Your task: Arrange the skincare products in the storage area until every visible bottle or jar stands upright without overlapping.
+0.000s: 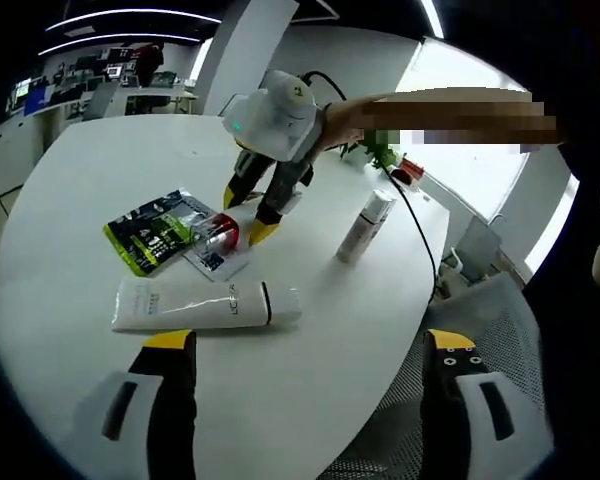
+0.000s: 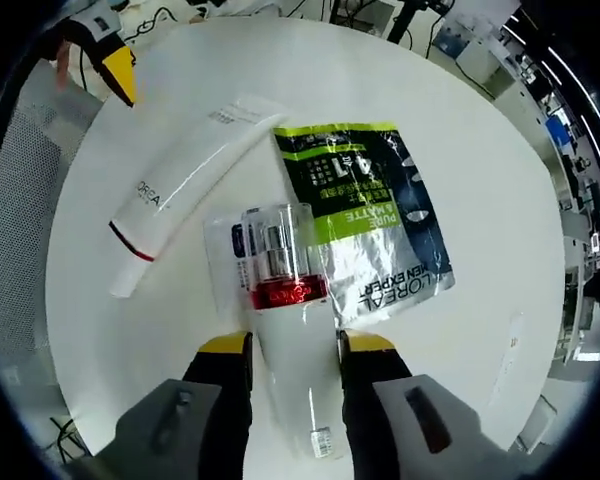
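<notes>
On the white round surface (image 2: 500,200), from left to right lie a white tube (image 2: 185,185), a clear-capped bottle (image 2: 280,290) between the spread right tongs (image 2: 295,350) and a green sachet (image 2: 365,215); the bottle could slip, its contents hidden; left tongs (image 1: 310,345) are spread, empty.

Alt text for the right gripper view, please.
The right gripper, yellow-tipped, straddles a lying white bottle with a clear cap and red band. Beside it on the round white table lie a green-and-silver sachet and a white tube.
</notes>
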`<state>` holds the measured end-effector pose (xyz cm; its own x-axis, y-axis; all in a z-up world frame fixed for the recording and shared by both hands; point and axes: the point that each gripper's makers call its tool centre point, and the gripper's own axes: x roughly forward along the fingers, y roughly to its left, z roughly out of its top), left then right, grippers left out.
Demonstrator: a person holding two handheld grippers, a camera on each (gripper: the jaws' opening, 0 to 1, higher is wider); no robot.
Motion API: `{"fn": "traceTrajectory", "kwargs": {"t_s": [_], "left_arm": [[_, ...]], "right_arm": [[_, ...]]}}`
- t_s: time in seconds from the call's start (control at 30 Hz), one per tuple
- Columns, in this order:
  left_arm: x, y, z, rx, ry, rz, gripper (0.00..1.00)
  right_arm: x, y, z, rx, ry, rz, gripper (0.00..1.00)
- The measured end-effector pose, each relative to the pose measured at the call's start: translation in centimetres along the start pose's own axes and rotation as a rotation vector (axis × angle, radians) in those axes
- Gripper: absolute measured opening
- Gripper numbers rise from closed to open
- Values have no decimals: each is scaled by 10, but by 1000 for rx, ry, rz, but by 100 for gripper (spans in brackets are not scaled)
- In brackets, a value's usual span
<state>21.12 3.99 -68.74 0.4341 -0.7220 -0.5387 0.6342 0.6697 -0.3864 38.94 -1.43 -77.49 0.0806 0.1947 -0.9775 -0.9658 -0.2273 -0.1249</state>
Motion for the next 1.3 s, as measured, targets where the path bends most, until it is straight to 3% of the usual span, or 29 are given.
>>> {"fn": "traceTrajectory", "kwargs": {"t_s": [0.4,0.67,1.3], "left_arm": [[3,1,-1,-3,2,-4,90],[3,3,-3,-2,4,-4,90],[-3,1,0,19,-7,1,89]], "right_arm": [[-3,8,-4,23,-58,53,30],[-3,6,-2,25,-44,38,28],[-19,11,1,36,-89,-13,27]]}}
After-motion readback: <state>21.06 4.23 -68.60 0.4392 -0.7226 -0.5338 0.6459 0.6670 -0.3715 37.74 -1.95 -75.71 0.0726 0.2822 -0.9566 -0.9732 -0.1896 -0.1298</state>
